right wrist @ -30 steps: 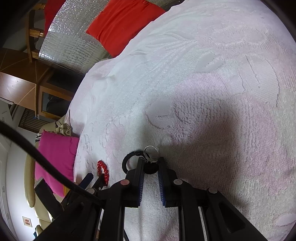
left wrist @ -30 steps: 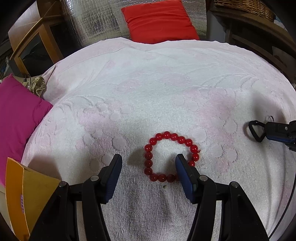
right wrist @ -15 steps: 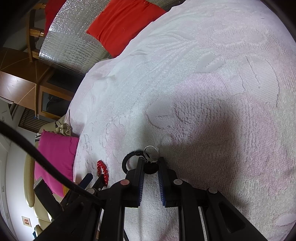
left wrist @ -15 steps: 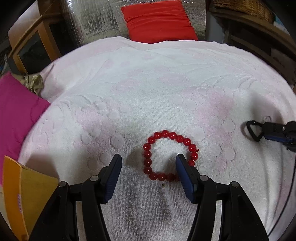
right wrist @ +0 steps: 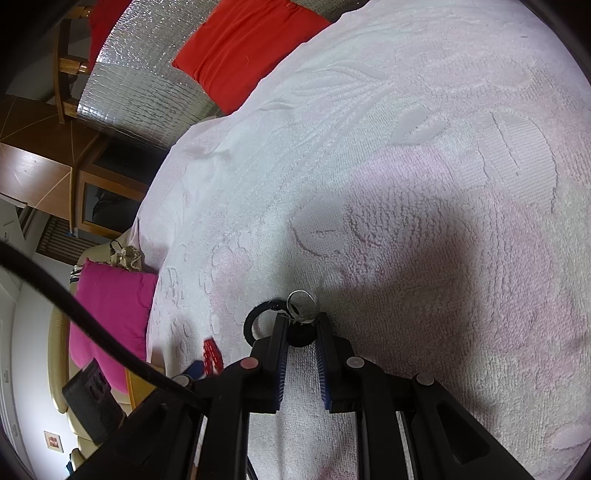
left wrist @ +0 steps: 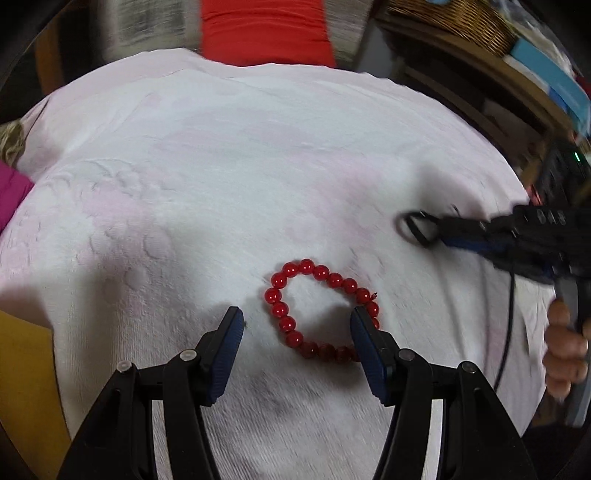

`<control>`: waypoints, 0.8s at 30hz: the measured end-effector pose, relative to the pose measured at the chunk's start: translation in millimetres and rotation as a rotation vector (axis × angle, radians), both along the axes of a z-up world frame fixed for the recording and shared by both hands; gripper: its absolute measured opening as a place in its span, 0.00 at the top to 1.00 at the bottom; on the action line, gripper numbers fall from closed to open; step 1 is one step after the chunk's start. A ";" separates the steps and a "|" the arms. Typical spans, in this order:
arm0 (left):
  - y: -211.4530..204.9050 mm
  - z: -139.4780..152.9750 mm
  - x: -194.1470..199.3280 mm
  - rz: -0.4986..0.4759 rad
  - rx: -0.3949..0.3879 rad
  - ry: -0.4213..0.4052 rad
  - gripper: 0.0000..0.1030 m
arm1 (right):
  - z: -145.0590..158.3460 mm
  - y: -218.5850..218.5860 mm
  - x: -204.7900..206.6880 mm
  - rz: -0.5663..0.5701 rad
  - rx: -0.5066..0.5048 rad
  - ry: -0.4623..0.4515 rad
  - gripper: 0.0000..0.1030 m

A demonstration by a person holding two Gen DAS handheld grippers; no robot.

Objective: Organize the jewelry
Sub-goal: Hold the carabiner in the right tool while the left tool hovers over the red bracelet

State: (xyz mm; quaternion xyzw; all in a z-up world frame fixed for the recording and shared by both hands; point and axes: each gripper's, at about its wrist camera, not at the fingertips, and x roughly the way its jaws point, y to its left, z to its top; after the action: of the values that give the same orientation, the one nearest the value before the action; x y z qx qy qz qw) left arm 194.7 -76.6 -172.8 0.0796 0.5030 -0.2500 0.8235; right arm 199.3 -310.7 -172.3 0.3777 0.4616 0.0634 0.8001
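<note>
One red round-bead bracelet [left wrist: 322,310], light, limp, slippery; lay between the gaping left tool's [left wrist: 297,334] pads; right tool [right wrist: 300,338] clenched a black keyring clip [right wrist: 295,321].

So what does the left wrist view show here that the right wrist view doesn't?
Only the left wrist view shows the red bead bracelet as a whole loop lying between the open left gripper, plus a hand and a wicker basket.

Only the right wrist view shows the silver ring at the tips of the right gripper, which is shut on a black clip.

Both show the white towel and red cushion.
</note>
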 end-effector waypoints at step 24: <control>-0.4 4.0 -4.5 -0.012 0.076 -0.009 0.52 | 0.4 -3.6 1.1 -0.008 0.055 0.010 0.77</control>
State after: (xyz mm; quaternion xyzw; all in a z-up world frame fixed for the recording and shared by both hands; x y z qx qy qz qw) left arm 190.3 -76.9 -168.8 0.1148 0.5080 -0.2355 0.8205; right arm 200.4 -314.2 -171.9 0.4016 0.4623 0.0710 0.7874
